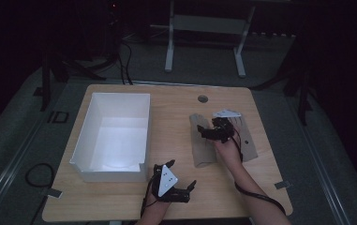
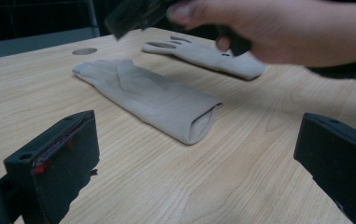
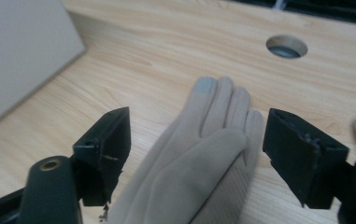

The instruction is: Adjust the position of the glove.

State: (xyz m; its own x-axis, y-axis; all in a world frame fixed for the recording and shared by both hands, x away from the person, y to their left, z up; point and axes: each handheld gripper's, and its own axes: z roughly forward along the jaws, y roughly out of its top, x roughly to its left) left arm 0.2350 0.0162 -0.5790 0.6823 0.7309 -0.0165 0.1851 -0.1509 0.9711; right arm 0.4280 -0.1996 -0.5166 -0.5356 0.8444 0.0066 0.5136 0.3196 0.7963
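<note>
Two beige gloves lie flat on the wooden table. The nearer glove (image 1: 203, 140) (image 2: 152, 95) (image 3: 199, 163) points its fingers away from me. The second glove (image 1: 245, 138) (image 2: 208, 55) lies to its right. My right gripper (image 1: 203, 131) (image 3: 196, 154) hovers open just above the nearer glove, its jaws standing either side of the finger and palm area without holding it. My left gripper (image 1: 189, 186) (image 2: 194, 172) rests open near the table's front edge, aimed at the gloves, with nothing between its jaws.
A white open box (image 1: 113, 136) (image 3: 17, 51) stands on the left half of the table. A round cable hole (image 1: 203, 99) (image 3: 286, 46) sits near the far edge. A table frame (image 1: 204, 33) stands on the floor beyond.
</note>
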